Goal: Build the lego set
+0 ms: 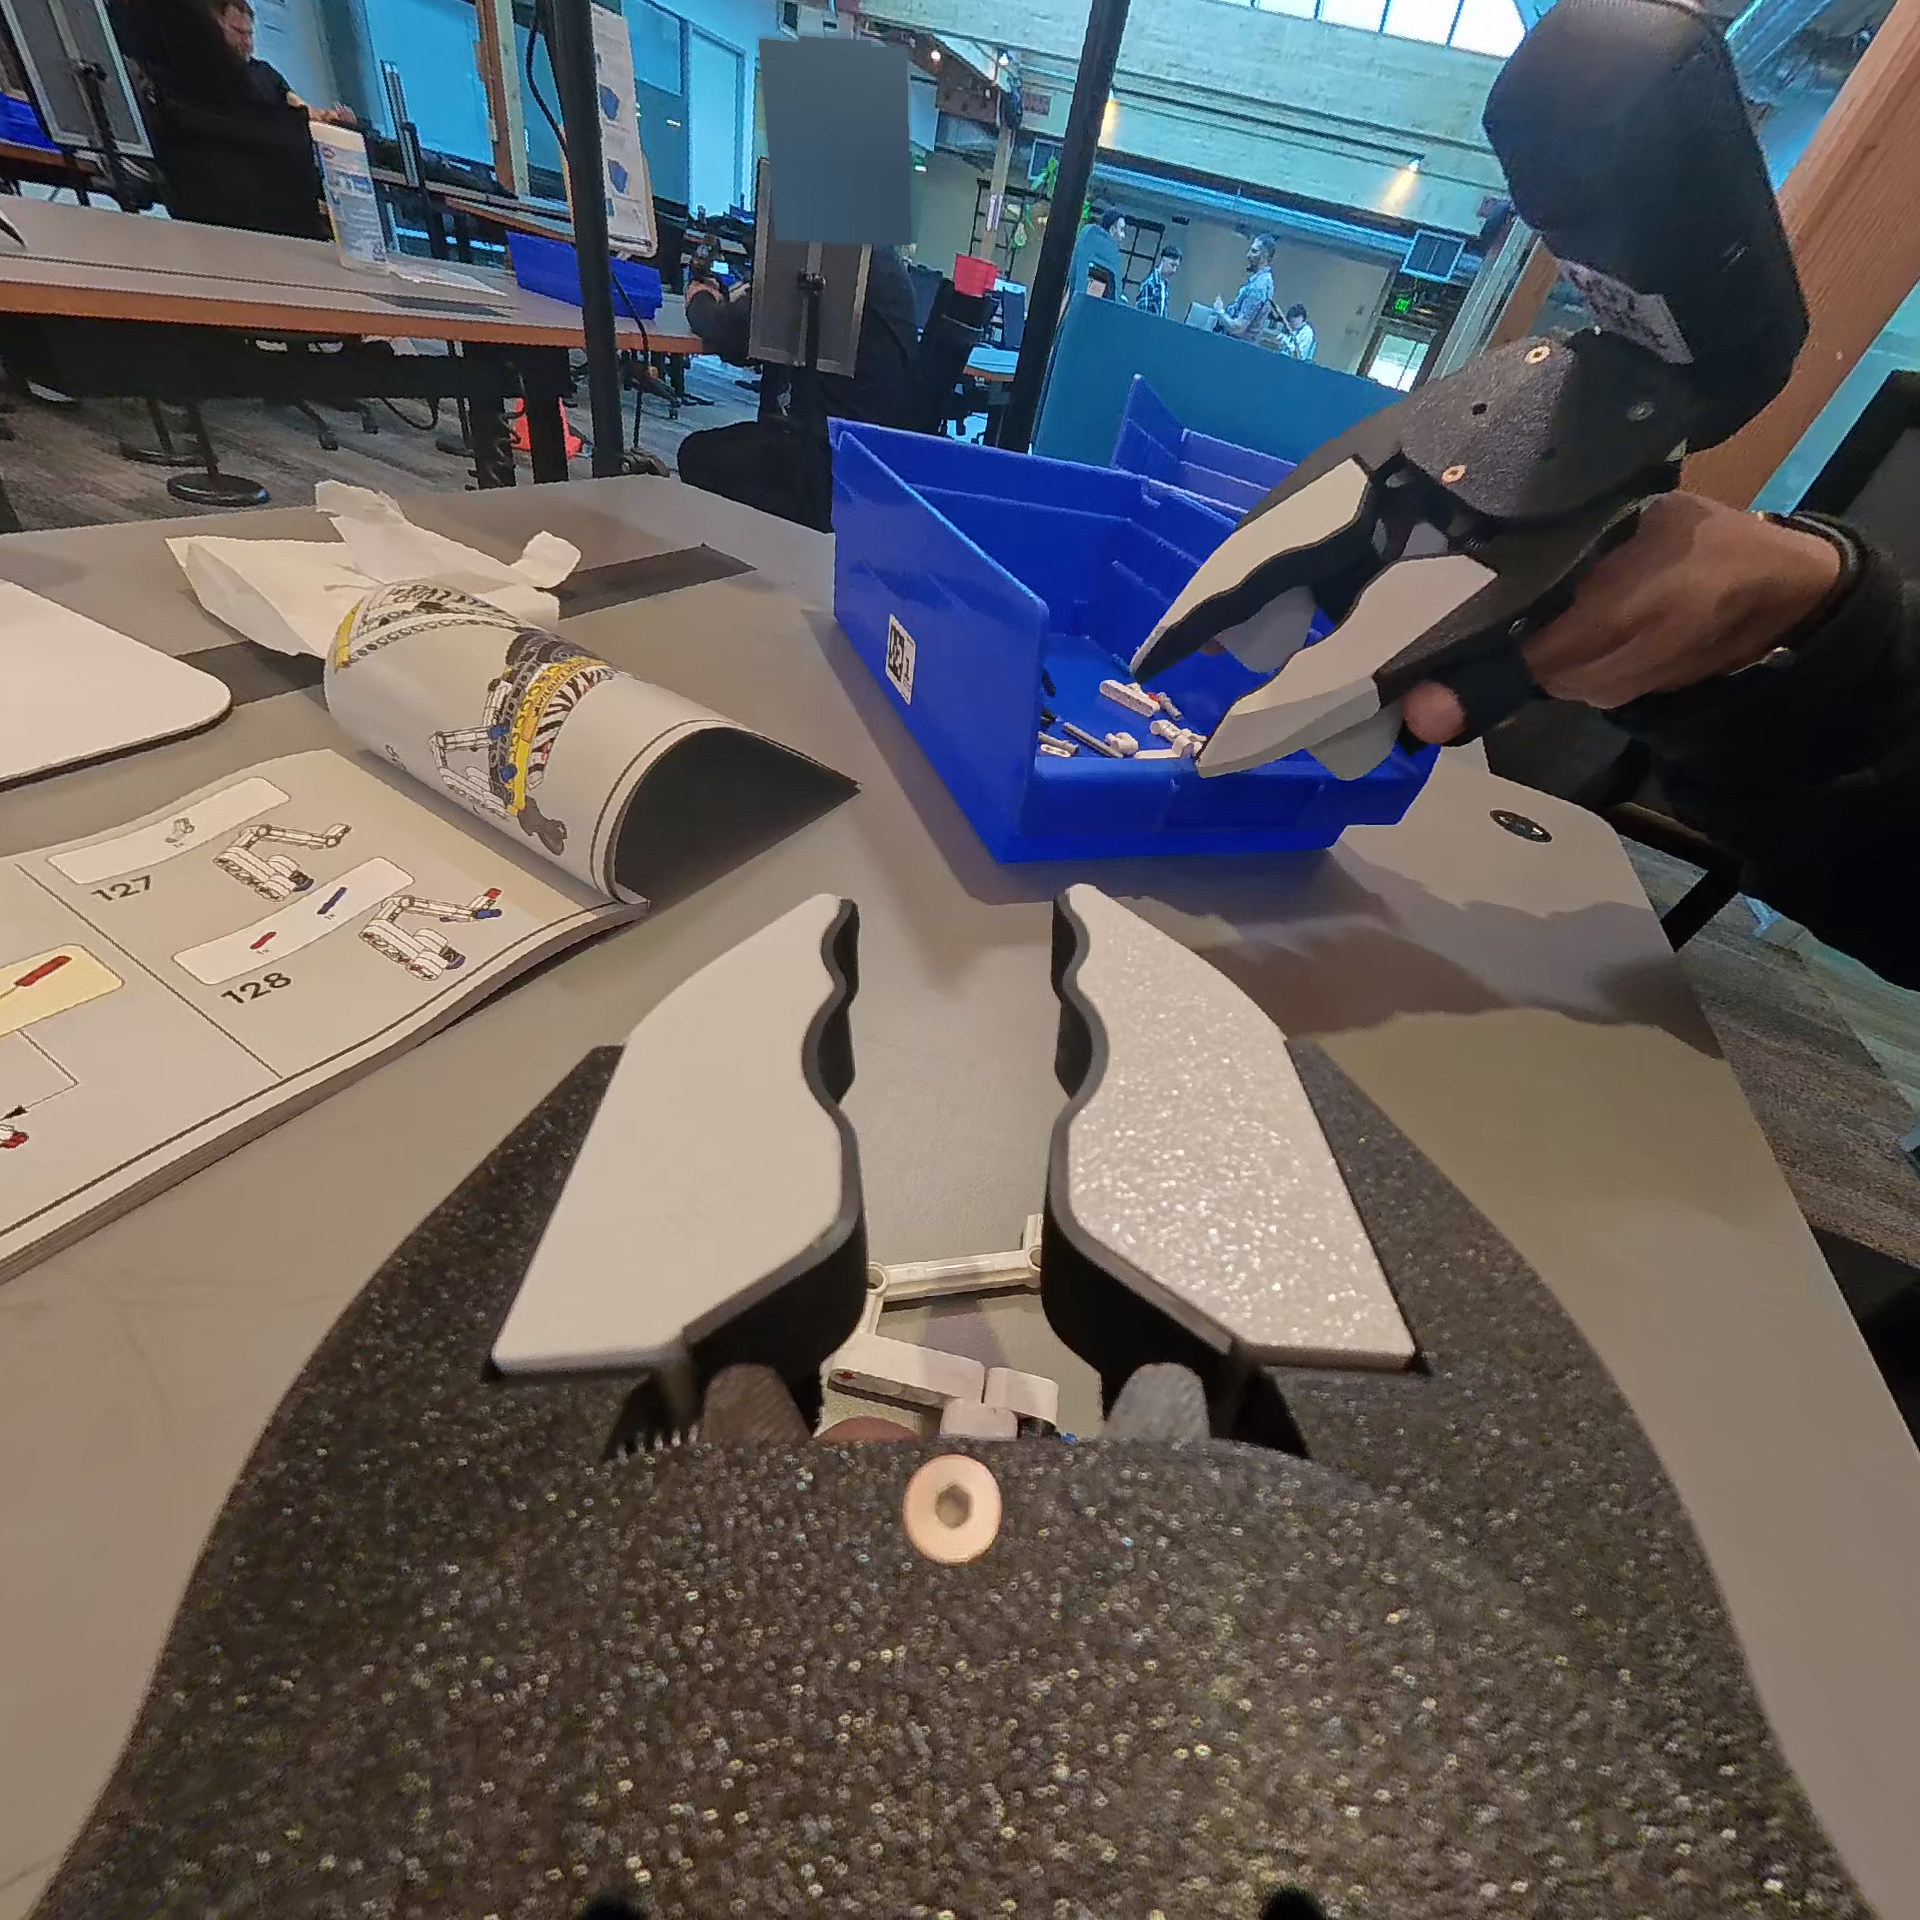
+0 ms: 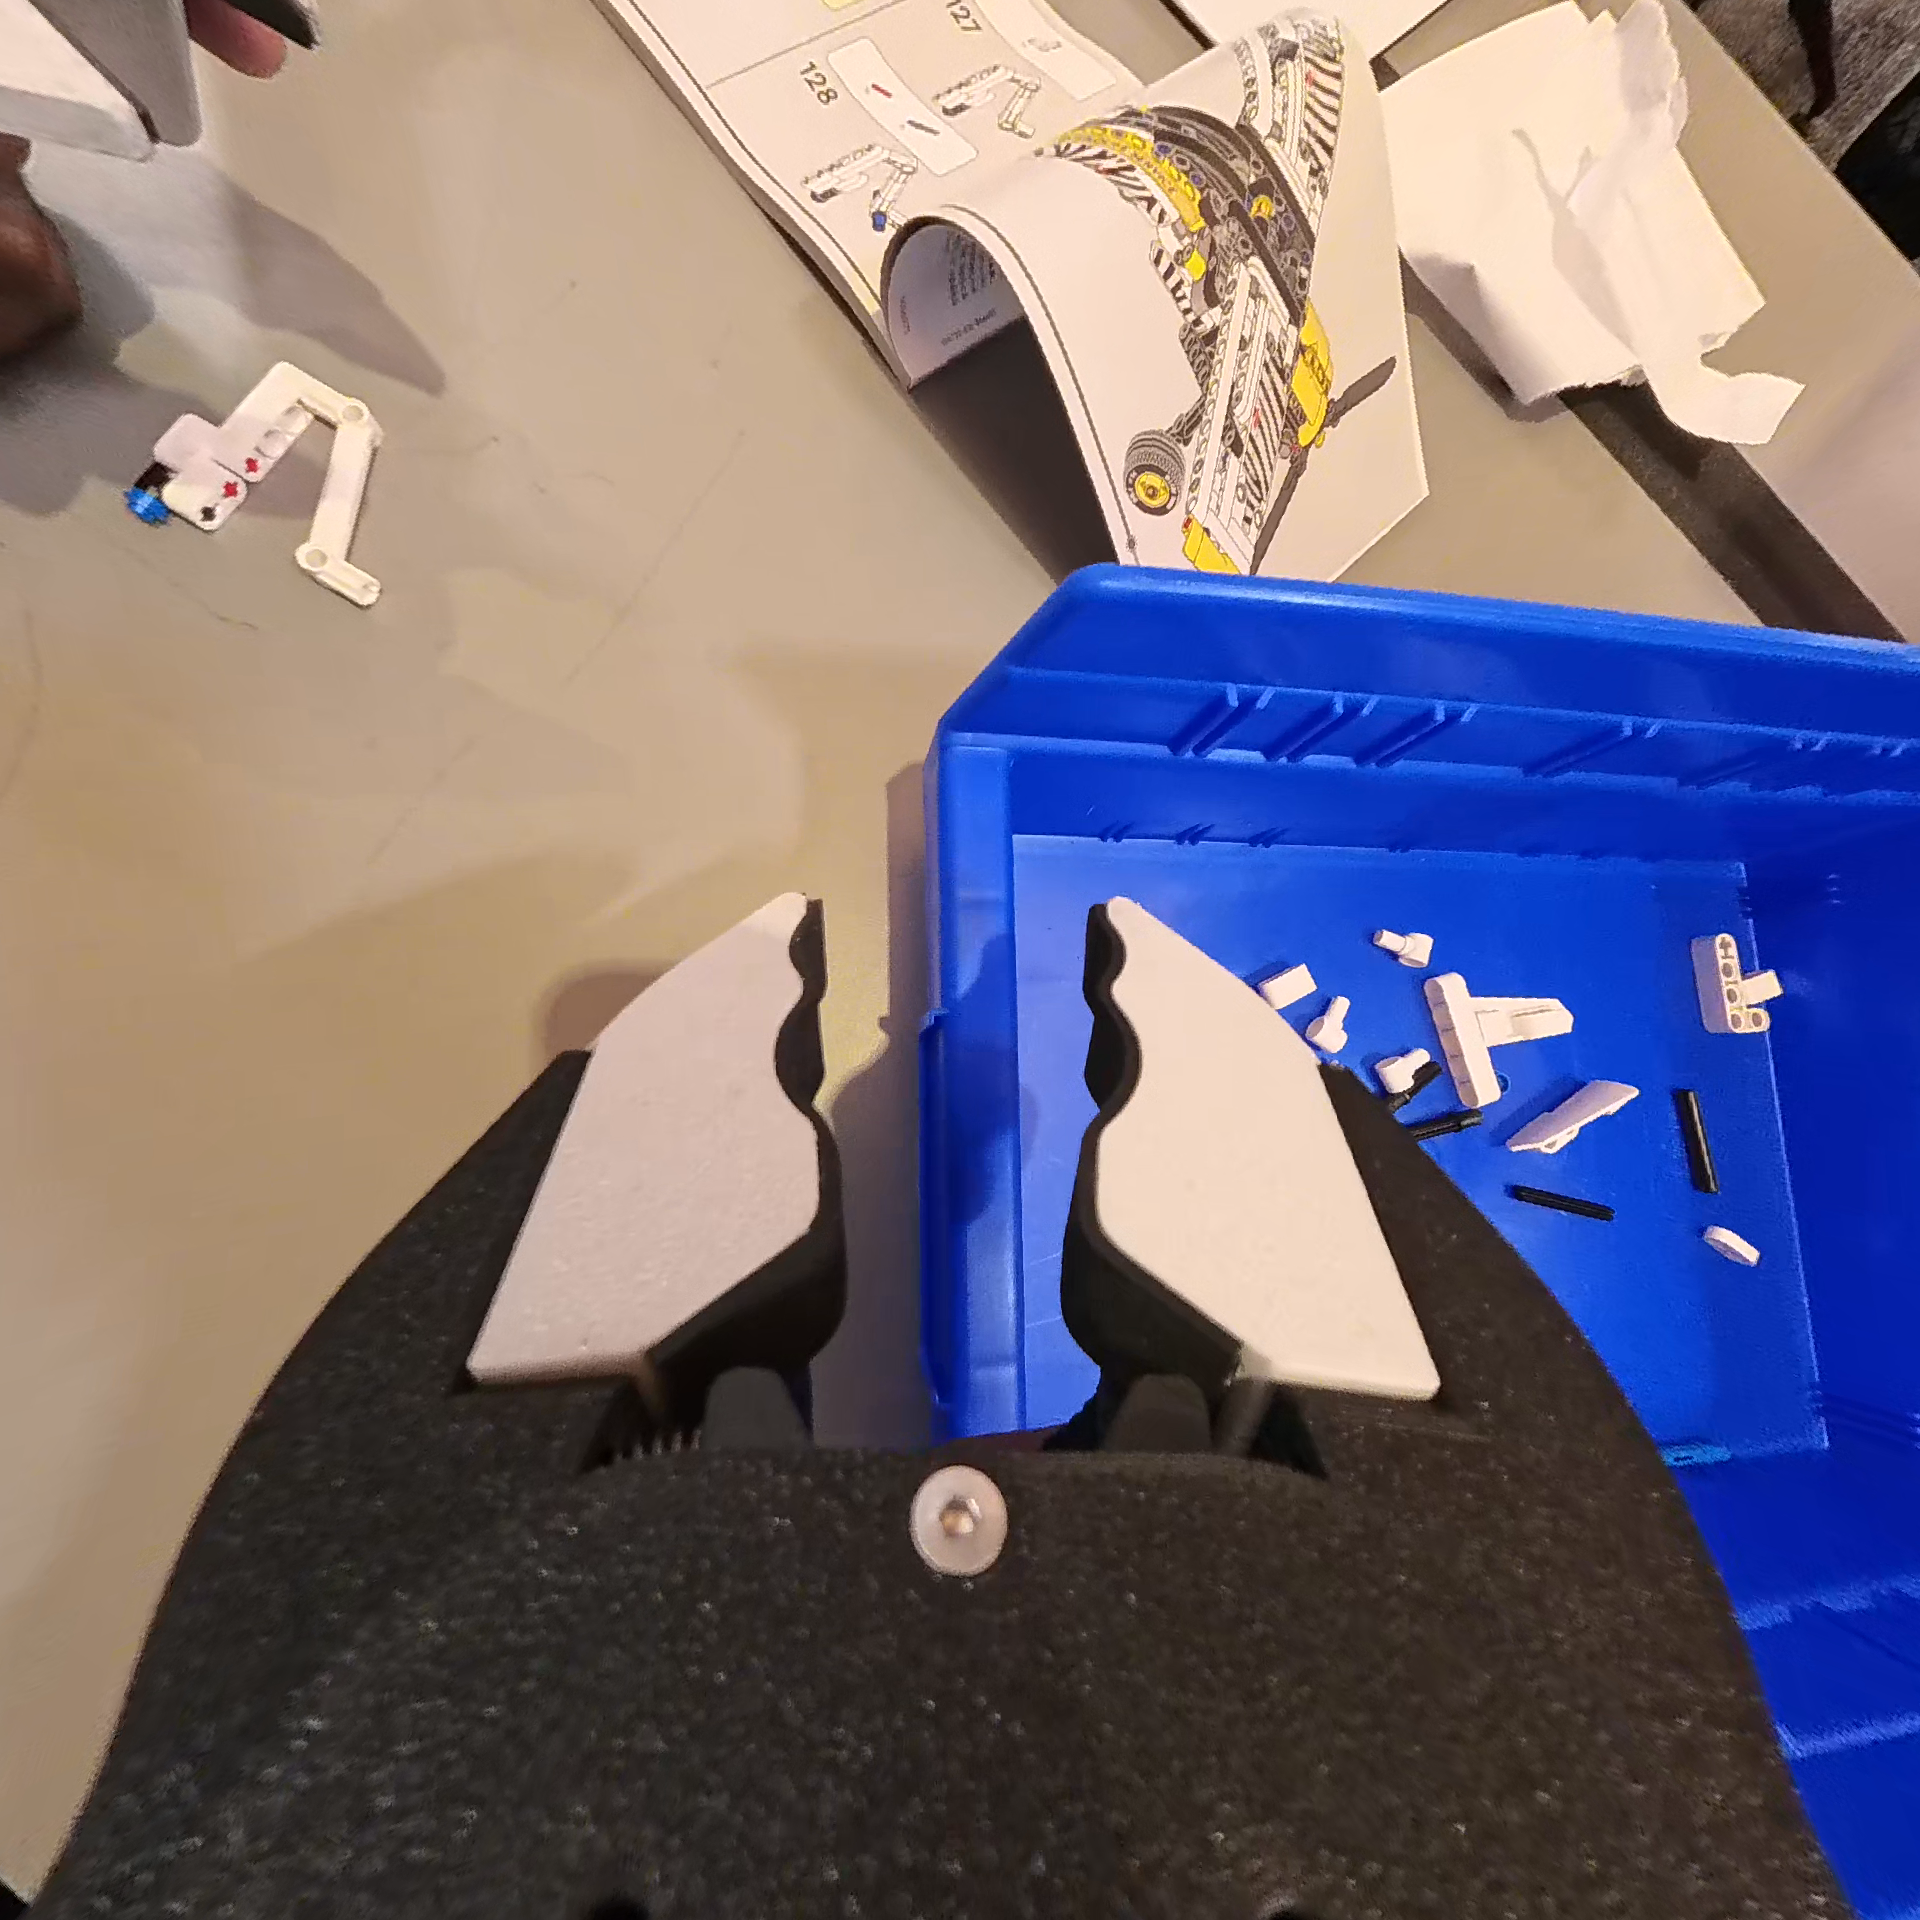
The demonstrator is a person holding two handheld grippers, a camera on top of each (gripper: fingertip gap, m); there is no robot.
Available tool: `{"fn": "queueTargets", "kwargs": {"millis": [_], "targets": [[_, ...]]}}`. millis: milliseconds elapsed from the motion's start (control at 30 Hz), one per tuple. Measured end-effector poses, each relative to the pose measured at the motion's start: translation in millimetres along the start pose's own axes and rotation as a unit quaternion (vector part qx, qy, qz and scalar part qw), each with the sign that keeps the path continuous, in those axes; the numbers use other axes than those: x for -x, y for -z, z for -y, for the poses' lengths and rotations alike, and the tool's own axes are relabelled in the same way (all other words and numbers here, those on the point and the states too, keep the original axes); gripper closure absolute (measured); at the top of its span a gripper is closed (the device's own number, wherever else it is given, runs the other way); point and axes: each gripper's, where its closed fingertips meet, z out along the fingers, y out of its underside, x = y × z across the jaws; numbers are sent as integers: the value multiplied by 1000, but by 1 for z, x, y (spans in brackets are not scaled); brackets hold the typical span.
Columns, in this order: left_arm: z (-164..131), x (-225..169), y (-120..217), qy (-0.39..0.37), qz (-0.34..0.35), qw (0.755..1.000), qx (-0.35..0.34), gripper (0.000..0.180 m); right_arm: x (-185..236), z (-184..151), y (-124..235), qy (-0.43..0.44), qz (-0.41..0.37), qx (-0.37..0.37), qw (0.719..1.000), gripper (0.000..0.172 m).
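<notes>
Over the ribbed blue plastic bin, the right claw gapes bare.

white assembly half hidden behind gripper body, bin cropped

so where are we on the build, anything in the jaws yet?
Done: a small white assembly lies on the grey table, near the open instruction booklet. In hand: nothing; the left gripper and right gripper are both open. Left: loose white and black parts lie in the blue bin.
</notes>
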Motion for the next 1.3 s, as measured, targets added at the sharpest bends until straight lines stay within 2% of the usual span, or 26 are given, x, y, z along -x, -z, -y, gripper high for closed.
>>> {"fn": "queueTargets", "kwargs": {"millis": [700,833,1000,1133,1300], "targets": [[-1,0,0,-1,-1,1000,1,145,-8,0,4,4,-7,7,1000,124],[-1,-1,0,-2,-2,1000,2,145,-53,-6,16,18,-63,29,997,128],[-1,-1,0,-5,1,1000,2,145,-117,-37,24,-19,-95,90,991,130],[-1,0,0,-2,2,1000,2,145,-125,-51,21,-18,-83,118,989,131],[-1,0,0,0,1,1000,2,145,-120,-52,15,-7,-65,123,990,131]]}}
